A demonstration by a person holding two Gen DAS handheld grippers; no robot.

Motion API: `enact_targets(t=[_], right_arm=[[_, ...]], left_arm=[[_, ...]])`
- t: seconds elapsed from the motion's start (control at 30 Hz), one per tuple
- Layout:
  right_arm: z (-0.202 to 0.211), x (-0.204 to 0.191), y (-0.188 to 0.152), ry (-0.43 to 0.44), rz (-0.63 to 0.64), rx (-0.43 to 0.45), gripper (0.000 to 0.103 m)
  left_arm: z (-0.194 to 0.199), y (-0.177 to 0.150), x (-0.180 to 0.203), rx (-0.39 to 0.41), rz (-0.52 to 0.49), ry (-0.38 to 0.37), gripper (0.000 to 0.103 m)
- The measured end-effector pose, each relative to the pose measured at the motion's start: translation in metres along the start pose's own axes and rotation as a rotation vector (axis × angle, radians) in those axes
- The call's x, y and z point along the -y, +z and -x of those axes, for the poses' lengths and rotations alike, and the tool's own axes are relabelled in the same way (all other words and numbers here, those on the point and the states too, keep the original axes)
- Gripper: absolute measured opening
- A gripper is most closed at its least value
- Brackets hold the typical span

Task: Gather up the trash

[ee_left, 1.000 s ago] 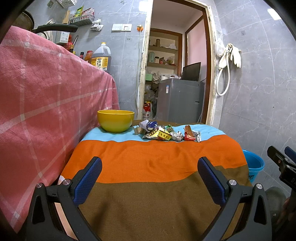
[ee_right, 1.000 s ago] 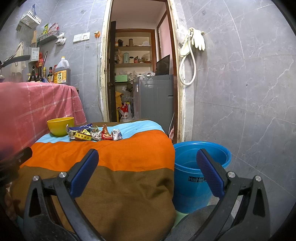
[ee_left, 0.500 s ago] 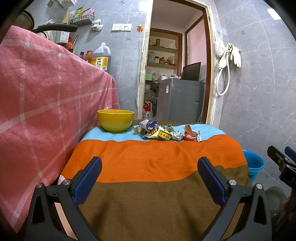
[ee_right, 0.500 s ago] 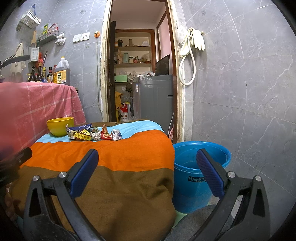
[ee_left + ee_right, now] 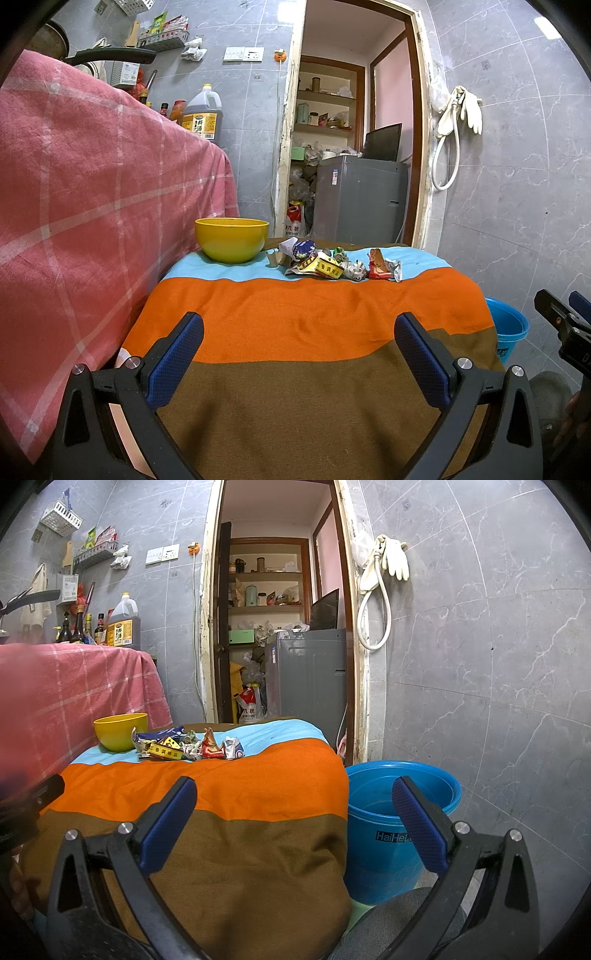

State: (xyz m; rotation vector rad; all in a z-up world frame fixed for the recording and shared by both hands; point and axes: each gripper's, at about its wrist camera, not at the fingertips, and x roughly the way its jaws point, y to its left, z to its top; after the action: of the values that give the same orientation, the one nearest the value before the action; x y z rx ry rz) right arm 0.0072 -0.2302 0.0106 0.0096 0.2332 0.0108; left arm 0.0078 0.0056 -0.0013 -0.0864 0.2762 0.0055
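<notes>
A pile of crumpled wrappers (image 5: 334,263) lies at the far end of the striped cloth-covered table (image 5: 303,317), next to a yellow bowl (image 5: 231,239). The pile also shows in the right wrist view (image 5: 190,746) beside the bowl (image 5: 119,731). A blue bucket (image 5: 400,823) stands on the floor right of the table; its rim shows in the left wrist view (image 5: 508,325). My left gripper (image 5: 299,354) is open and empty over the near brown part of the cloth. My right gripper (image 5: 293,823) is open and empty, over the table's right edge and the bucket.
A pink checked cloth (image 5: 92,221) covers a higher counter on the left with bottles and an oil jug (image 5: 202,117). A doorway behind the table leads to a grey washing machine (image 5: 360,199). A grey tiled wall (image 5: 480,664) is on the right.
</notes>
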Motion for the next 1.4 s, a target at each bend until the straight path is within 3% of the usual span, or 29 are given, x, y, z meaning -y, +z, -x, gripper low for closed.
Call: enact_targets(t=[1.4], right_arm=[[-0.011,-0.007,0.002,0.019,-0.021,-0.025,0.103]], left_arm=[[-0.004,0.002,-0.004,-0.013,0.012,0.013,0.101]])
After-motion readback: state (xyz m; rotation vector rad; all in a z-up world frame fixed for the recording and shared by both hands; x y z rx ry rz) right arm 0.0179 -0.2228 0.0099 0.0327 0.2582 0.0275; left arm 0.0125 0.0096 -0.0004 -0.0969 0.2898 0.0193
